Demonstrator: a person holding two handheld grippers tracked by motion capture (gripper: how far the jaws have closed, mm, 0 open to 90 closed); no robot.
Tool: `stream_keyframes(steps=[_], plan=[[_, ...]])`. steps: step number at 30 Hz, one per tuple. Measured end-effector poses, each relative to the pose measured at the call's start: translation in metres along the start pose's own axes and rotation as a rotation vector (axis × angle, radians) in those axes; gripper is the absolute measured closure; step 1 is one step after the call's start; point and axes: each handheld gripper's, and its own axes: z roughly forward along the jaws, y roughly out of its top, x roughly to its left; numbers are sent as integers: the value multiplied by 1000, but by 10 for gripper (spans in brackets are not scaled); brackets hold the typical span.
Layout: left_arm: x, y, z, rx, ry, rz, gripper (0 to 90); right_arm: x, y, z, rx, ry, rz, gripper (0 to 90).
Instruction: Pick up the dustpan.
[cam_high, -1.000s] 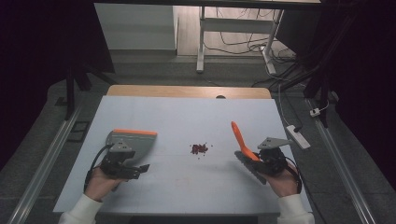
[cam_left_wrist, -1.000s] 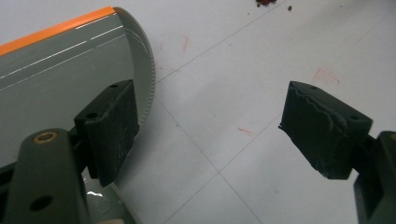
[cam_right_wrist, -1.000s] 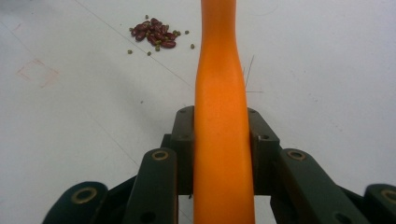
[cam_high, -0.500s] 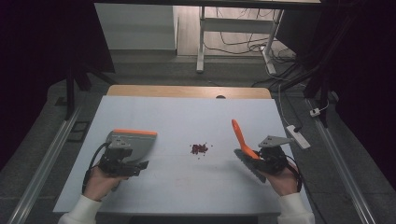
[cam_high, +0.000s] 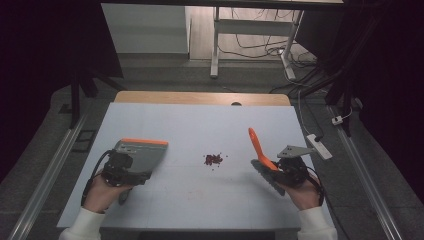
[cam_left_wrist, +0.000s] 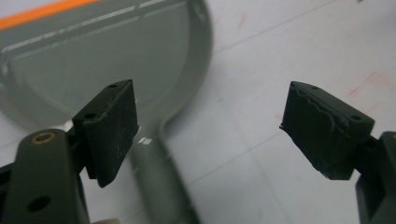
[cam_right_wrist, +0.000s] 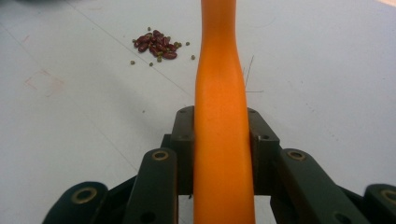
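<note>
The right gripper (cam_right_wrist: 223, 154) was clamped on the orange handle of a brush (cam_high: 258, 146), both jaws pressed against its sides; in the high view the handle rose up and away from the gripper (cam_high: 285, 170), at the right of the table and near the person. In the right gripper view the handle ran straight ahead, with the pile of beans (cam_right_wrist: 156, 45) beyond it and to the left.

The left gripper (cam_left_wrist: 224, 135) stood with its jaws wide apart and nothing between the pads. The grey handle of the dustpan (cam_left_wrist: 116, 60) lay on the table just beside the left-hand jaw, not yet gripped. In the high view that gripper (cam_high: 120, 170) sat at the near left, over the near end of the dustpan (cam_high: 142, 152), whose orange lip faced the far side.

The beans (cam_high: 214, 159), dark red ones mixed with a few small greenish ones, lay in a small heap near the middle of the table (cam_high: 200, 120), between the two tools and well apart from each.

Judged from this, the sweeping had not begun: the brush was in hand, but the dustpan remained to be grasped and brought to the heap, and the beans were unswept.
</note>
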Motion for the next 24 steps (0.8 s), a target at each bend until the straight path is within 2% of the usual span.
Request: stream_keyframes(steps=[3, 6, 10, 14, 16, 24], plan=[[9, -6, -1, 46, 17, -43, 180, 1, 0, 0, 1, -2, 3, 697], [14, -8, 0, 60, 35, -66, 178, 2, 0, 3, 12, -6, -6, 698], [23, -14, 6, 85, 36, -115, 178, 2, -1, 4, 19, -10, -6, 697], [28, -18, 7, 95, 39, -141, 175, 1, -2, 4, 19, -12, 0, 697], [33, -24, 10, 97, 25, -171, 175, 1, -2, 4, 18, -12, 1, 697], [34, -27, 18, 118, 10, -189, 153, 1, -4, 7, 28, -11, -2, 697]])
